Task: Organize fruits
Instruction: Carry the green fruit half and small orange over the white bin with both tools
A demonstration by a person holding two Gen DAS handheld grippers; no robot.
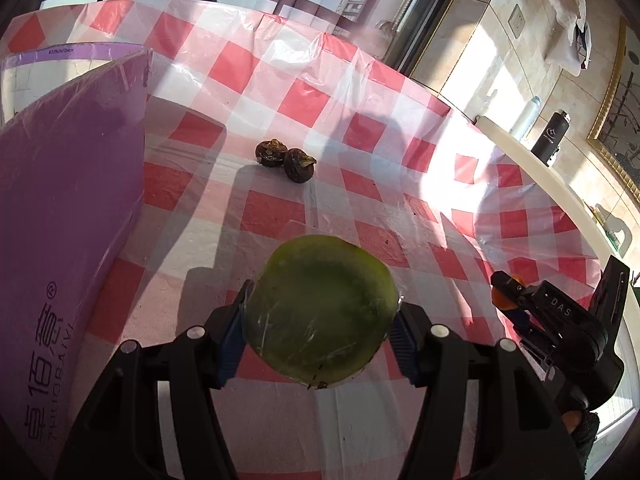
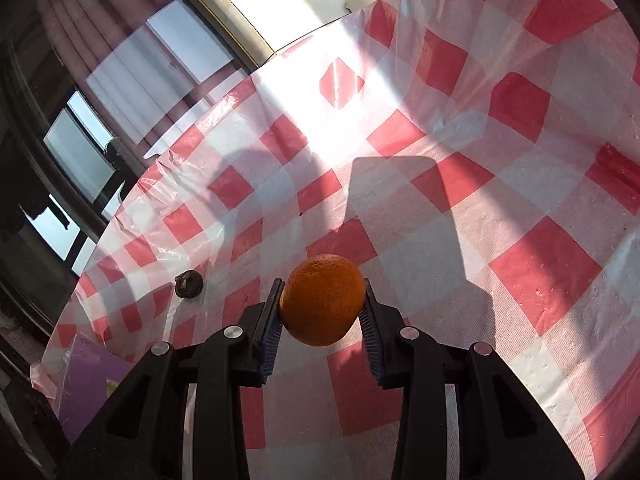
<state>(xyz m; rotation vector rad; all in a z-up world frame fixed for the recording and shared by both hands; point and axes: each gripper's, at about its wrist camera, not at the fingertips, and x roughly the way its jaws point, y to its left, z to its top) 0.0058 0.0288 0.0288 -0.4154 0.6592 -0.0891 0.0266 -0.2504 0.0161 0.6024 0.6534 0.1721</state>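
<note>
A big round green fruit (image 1: 320,312) wrapped in shiny clear film is up off the table, a round orange (image 2: 322,300) with bumpy skin is up off the table too, and two small dark brown fruits (image 1: 285,159) sit side by side, touching, on the checked cloth.

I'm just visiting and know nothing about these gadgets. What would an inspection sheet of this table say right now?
Surface: red-and-white checked tablecloth under clear plastic, sunlit.
Job's things: green fruit and orange, both held; two dark brown fruits lying together on the cloth.
Clutter: purple box at the table's edge.
Grippers: left gripper clamps the green fruit; right gripper clamps the orange.
Cables: nothing seen.
Surroundings: windows, tiled wall, two bottles on a ledge.
</note>
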